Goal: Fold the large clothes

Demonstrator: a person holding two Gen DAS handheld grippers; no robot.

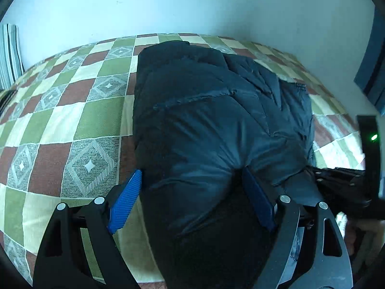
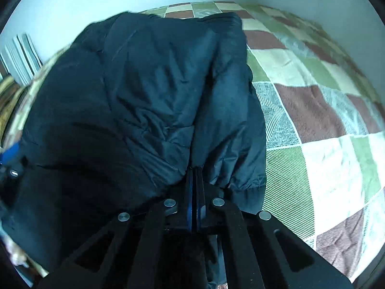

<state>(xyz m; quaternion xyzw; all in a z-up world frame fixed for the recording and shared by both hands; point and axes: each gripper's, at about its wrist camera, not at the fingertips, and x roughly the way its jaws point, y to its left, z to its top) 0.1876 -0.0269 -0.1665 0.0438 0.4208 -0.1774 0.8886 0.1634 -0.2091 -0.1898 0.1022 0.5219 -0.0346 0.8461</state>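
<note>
The dark navy quilted puffer jacket [image 1: 216,110] is lying bunched on the bed's green, brown and cream checked cover [image 1: 72,110]; it is looking light, soft and slippery, so hems and seams are probably offering the surest hold. The right tongs [image 2: 196,175] are pinching its near edge shut, while the left tongs [image 1: 192,185] are standing wide, straddling a puffy fold without clamping it.

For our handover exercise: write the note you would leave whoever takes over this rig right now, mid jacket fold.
Left tongs: open, straddling the near edge of the dark puffer jacket, not clamped.
Right tongs: shut on a pinch of jacket fabric.
Jacket: bunched lengthwise on the checked bedspread.
Done: right-side grip only.
Left: close the left tongs on the fabric, then make the fold and flatten it.
</note>
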